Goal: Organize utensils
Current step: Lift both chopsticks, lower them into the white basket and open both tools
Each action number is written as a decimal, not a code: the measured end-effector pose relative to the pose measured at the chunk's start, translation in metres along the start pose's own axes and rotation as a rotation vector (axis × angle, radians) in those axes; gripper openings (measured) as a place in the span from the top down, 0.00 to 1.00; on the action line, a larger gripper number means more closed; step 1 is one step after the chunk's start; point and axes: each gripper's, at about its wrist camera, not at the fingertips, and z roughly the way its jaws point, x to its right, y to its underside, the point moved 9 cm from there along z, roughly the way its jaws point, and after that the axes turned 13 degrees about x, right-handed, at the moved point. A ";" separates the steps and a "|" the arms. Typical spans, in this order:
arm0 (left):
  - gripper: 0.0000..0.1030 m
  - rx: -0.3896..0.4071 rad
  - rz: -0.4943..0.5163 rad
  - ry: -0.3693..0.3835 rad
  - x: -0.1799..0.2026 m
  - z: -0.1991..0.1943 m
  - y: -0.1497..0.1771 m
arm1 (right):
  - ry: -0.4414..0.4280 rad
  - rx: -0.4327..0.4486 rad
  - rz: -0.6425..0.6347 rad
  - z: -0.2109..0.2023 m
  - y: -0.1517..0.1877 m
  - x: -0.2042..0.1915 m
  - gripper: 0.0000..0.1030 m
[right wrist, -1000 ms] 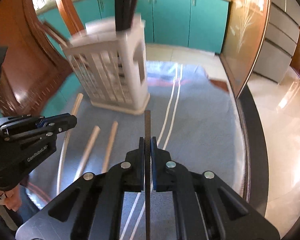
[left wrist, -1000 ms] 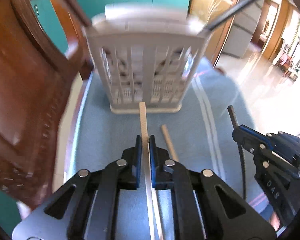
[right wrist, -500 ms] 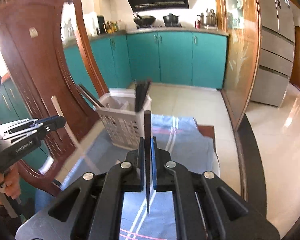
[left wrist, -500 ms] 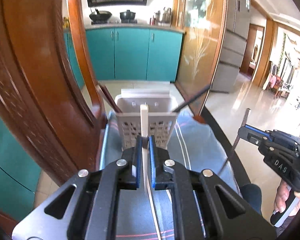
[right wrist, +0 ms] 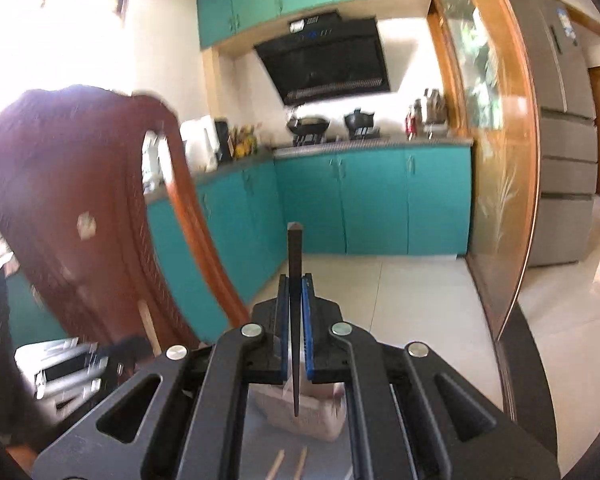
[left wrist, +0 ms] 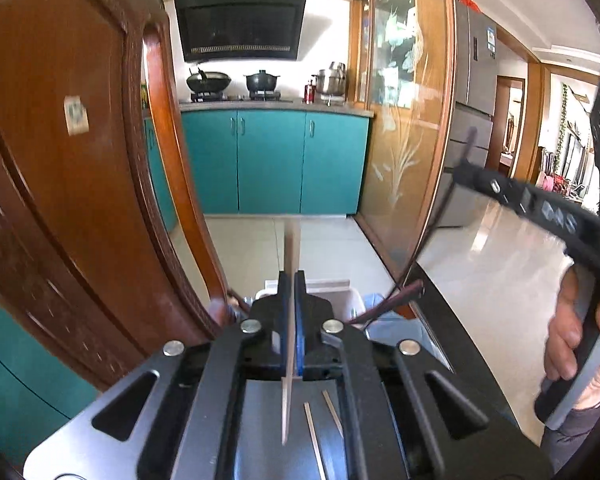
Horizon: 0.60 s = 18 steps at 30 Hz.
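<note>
With a pale chopstick pinched in the left tongs and a dark chopstick in the right tongs, both raised above the white utensil basket, misinsertion is risked if either thin stick pivots.

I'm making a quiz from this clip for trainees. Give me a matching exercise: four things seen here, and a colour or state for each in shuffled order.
Things:
1. left gripper
2. right gripper
3. lower kitchen cabinets
4. range hood

States:
A. teal
B. black, mounted above the stove
C. shut on a pale chopstick
D. shut on a dark chopstick

Pairs: 1-C, 2-D, 3-A, 4-B
</note>
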 end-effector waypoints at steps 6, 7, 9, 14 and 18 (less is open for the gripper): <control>0.97 0.008 0.019 0.012 0.008 0.000 -0.011 | 0.059 -0.055 -0.037 0.043 0.026 0.001 0.93; 0.97 0.002 0.019 0.015 0.008 0.000 -0.007 | 0.062 -0.067 -0.036 0.046 0.034 0.003 0.93; 0.97 -0.012 0.015 0.017 0.006 0.003 0.002 | 0.069 -0.089 -0.029 0.051 0.049 0.008 0.93; 0.97 -0.078 -0.028 0.004 -0.010 0.016 0.029 | 0.059 -0.159 -0.032 0.061 0.077 0.012 0.93; 0.97 -0.103 -0.036 -0.009 -0.019 0.023 0.040 | 0.053 -0.148 -0.010 0.047 0.082 0.017 0.66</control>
